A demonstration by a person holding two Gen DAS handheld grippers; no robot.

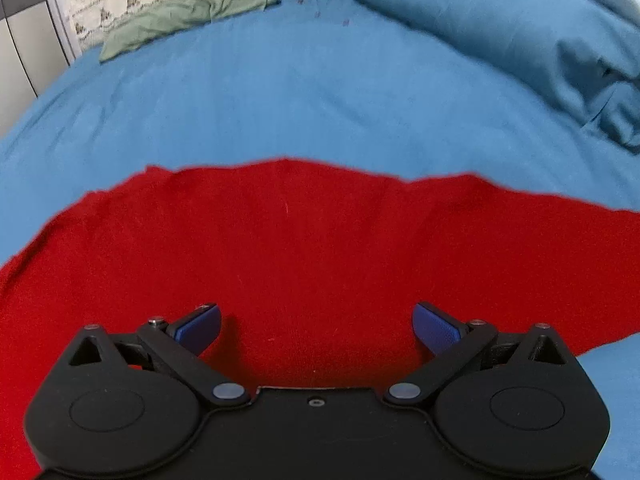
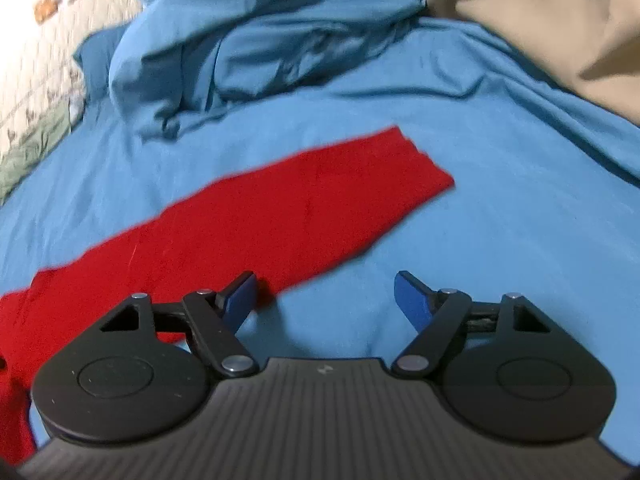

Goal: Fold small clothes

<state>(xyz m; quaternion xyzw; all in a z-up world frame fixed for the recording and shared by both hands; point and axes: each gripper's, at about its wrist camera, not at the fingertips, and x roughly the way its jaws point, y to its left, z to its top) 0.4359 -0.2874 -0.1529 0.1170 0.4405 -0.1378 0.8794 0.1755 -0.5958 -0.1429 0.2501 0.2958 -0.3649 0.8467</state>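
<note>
A bed (image 1: 280, 92) covered with a smooth blue sheet fills both views. A red garment (image 1: 304, 248) lies spread flat on the sheet, one long sleeve (image 2: 320, 196) stretched out across it. A rumpled blue duvet (image 2: 248, 52) is heaped at the far side, with a pale green patterned quilt (image 1: 168, 4) beside it and tan fabric (image 2: 552, 16) at the edge.

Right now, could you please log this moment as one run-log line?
left claw: open, over red garment | right claw: open, beside red sleeve | surface: blue bedsheet
</note>
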